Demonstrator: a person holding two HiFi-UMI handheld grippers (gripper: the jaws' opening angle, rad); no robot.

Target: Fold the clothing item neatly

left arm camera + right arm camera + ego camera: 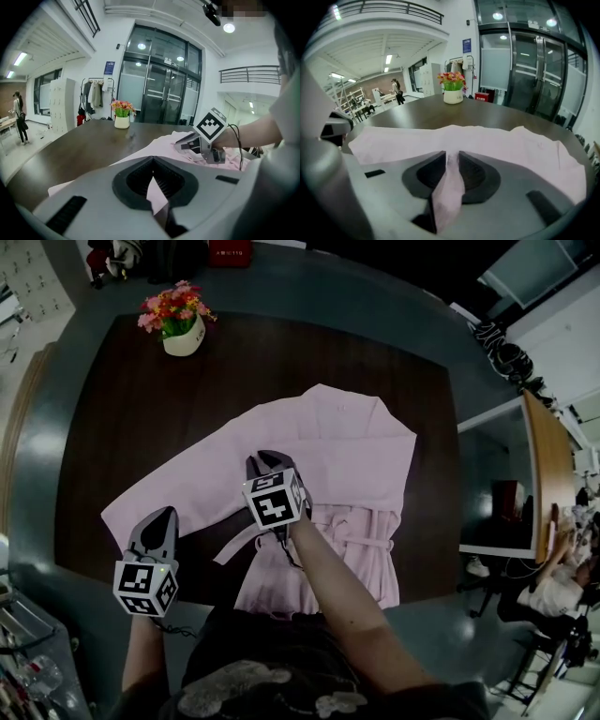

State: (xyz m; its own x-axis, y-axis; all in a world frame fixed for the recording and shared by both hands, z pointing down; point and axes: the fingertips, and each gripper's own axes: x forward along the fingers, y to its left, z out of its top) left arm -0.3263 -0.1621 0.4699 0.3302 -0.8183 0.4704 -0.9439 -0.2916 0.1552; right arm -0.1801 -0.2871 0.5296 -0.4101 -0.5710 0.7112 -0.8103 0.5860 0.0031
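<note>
Closest to the head camera are the person's two forearms, each carrying one gripper with one black-and-white marker cube on it. The left gripper (164,515) sits at the near left of the dark brown table (112,409), at the end of the outstretched sleeve (178,493). Its own view shows the jaws closed tight on a thin sliver of pink cloth. The right gripper (265,459) is over the middle of the single pink garment (337,442), its jaws narrow and pinching a raised fold of the same fabric (that fold runs back between them in the right gripper view).

The garment lies spread on the table, collar toward the far side, with one sleeve reaching diagonally left and one thin belt (364,542) crossing its lower part.

One white flower pot (183,336) holding red, pink and yellow blooms stands at the far left of the table, well apart from the garment. It bears small lettering that is too small to read. One blue sign (109,67) hangs beside the glass doors in the background, also illegible.
</note>
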